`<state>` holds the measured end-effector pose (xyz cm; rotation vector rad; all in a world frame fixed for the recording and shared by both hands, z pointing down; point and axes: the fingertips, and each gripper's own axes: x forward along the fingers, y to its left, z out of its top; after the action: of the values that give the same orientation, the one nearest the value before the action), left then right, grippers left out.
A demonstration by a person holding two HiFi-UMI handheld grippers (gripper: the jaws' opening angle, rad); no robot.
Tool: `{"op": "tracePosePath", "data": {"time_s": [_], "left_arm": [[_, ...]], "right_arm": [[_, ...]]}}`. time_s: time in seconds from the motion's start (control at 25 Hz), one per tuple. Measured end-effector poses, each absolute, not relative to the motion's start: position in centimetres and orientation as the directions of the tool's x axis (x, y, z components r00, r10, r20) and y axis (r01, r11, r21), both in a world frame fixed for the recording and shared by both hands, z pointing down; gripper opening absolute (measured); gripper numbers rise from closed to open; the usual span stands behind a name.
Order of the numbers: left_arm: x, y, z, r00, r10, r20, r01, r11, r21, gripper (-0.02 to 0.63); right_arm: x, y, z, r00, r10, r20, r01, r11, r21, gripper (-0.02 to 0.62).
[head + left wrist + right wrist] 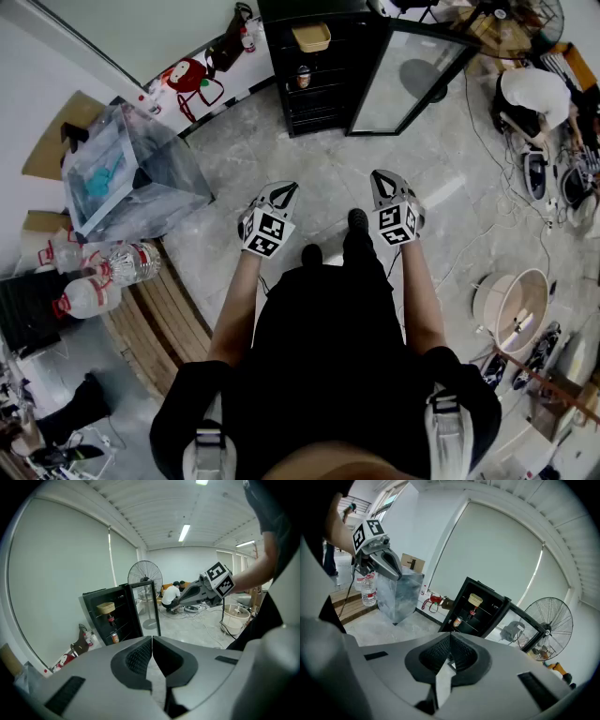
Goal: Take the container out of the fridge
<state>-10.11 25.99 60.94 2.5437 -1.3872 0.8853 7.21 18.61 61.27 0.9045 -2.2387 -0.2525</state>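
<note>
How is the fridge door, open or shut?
Open: the glass door swings out from the black fridge, showing the yellow container inside.

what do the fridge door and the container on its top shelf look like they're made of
Fridge door: clear glass pane in a black frame; the floor shows through it. Container: matte tan, perhaps plastic or paper pulp; too small to tell.

One fridge (275, 67), one container (311, 37), two hand-held grippers (282, 195) (380, 182)
</note>
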Motion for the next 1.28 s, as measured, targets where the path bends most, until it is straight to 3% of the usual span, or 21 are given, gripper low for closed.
{"op": "tracePosePath", "data": {"time_s": [0.52,1.28], "left_arm": [[-10.4,24.4,58.7,0.396,-0.760,0.515,-0.811,-0.552,-0.192,0.021],[-7.6,14.0,57.4,0.268,-0.805,0.529,-0.866,-0.442,-0.234,0.021]], "right_arm": [[7.7,18.5,61.3,-0.526,-0.660,0.536,-0.519,0.749,0.412,-0.002],[8.9,5.9,61.4,-0.650,-0.568,0.504,-0.471,0.822,0.319,-0.002]]}}
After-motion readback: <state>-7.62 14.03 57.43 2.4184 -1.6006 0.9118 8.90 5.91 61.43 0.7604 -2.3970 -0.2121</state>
